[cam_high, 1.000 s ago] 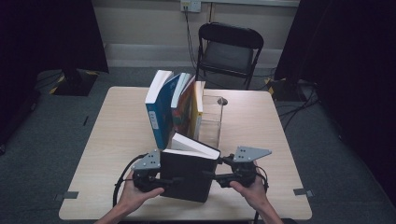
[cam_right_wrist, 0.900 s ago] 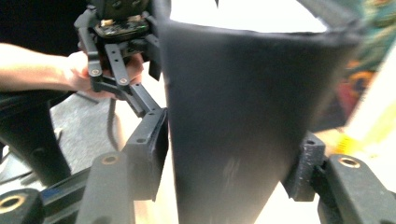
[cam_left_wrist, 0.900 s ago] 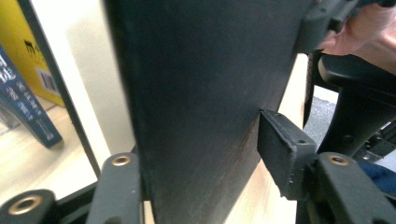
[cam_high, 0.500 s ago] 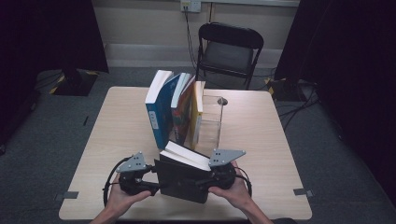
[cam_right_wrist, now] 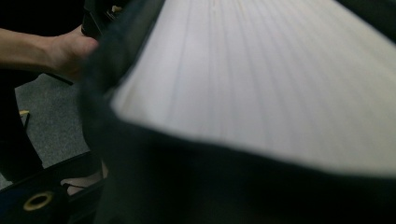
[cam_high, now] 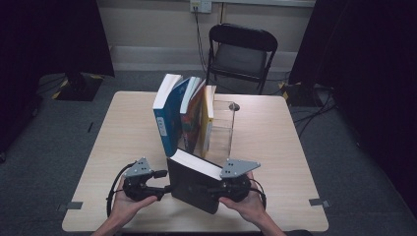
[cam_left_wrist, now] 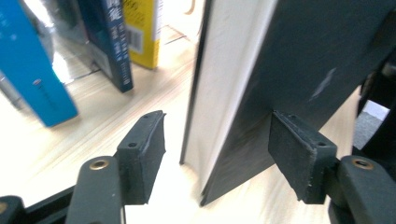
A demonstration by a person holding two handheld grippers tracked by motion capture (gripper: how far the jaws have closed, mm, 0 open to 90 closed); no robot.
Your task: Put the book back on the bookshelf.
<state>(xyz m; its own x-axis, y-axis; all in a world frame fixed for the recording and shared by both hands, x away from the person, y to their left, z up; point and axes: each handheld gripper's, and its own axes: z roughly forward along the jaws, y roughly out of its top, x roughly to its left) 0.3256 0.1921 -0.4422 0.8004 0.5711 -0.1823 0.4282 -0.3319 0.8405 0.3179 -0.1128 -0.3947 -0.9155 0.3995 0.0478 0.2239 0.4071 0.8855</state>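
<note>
Black book (cam_high: 194,184) stands tilted at the counter's near edge. Left gripper (cam_high: 164,188) straddles its corner, jaws just opening, one pad off. Right gripper (cam_high: 206,189) jaws just closing; grip unclear. Both hands low, facing inward.

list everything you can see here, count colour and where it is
black book: 1, black cover with white pages, standing on edge at the near side of the table between the two tools
upright books: about 4, blue, orange, yellow and white, mid table
clear stand: 1, transparent, right of the upright books
table: 1, light wood, centre
folding chair: 1, black, behind the table
wall socket: 1, white, on the back wall
left tool: 1, black, jaws apart around the black book's corner, left pad clear of it
right tool: 1, black, at the book's right side, grip hidden
</note>
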